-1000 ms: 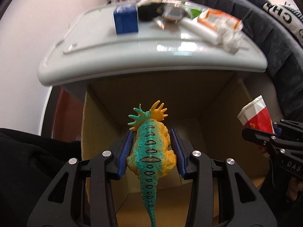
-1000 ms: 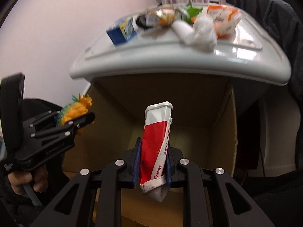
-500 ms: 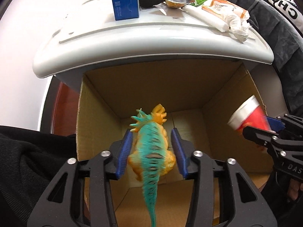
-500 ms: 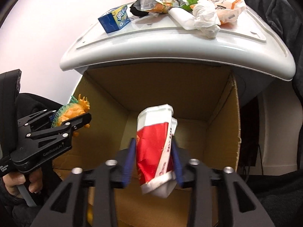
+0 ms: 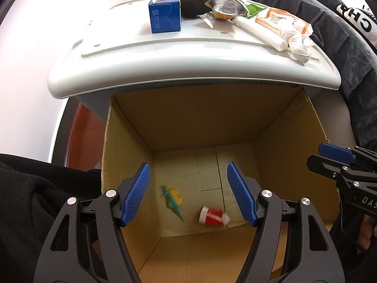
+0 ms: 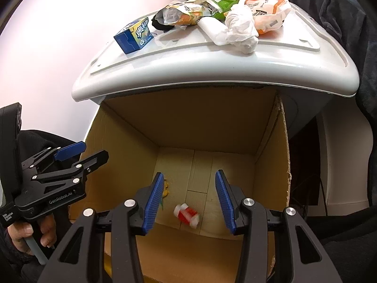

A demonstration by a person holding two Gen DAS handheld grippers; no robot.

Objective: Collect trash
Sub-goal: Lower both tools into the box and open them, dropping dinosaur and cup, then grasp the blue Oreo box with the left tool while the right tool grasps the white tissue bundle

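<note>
From the left wrist, the left gripper (image 5: 188,191) is hanging over the open cardboard box (image 5: 127,141), its jaws having just been opening with nothing between them, while the toy dinosaur (image 5: 173,199) and the red-and-white wrapper (image 5: 214,216) are lying on the box floor. From the right wrist, the right gripper (image 6: 189,199) is likewise standing apart and empty above the wrapper (image 6: 186,214), and more trash, including a blue carton (image 6: 134,35), is sitting on the white lid (image 6: 212,70) behind the box.
</note>
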